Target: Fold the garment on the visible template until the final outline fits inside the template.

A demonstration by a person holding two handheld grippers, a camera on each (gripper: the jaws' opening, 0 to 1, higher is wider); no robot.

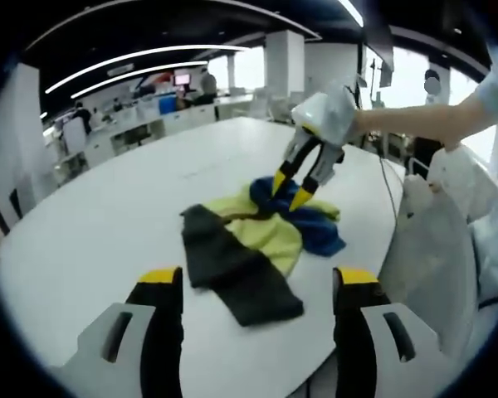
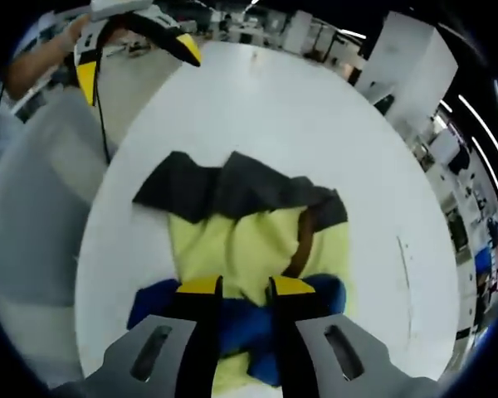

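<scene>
Two yellow-tipped black jaws of the left gripper [image 1: 257, 278] rise nearest in the left gripper view, spread wide apart with nothing between them, hanging above the near edge of a round white table [image 1: 108, 224]. Just beyond them lies the garment [image 1: 249, 240], a crumpled piece in three colours: a dark grey part stretching toward the camera, a pale yellow middle, and a blue part at the far side. It sits near the middle of the table, bunched and partly folded over itself. At its blue end, the right gripper [image 1: 289, 188] comes down from the right, held by a person's hand and bare forearm [image 1: 415, 124], its yellow tips set close together against the cloth. In the right gripper view, that same gripper [image 2: 245, 288] has its jaws narrowed over the blue fabric, with cloth showing in the gap between them, so it appears to pinch the garment [image 2: 249, 240]. A white chair back [image 1: 432, 249] stands beside the table. Desks and ceiling strip lights fill the office behind.
</scene>
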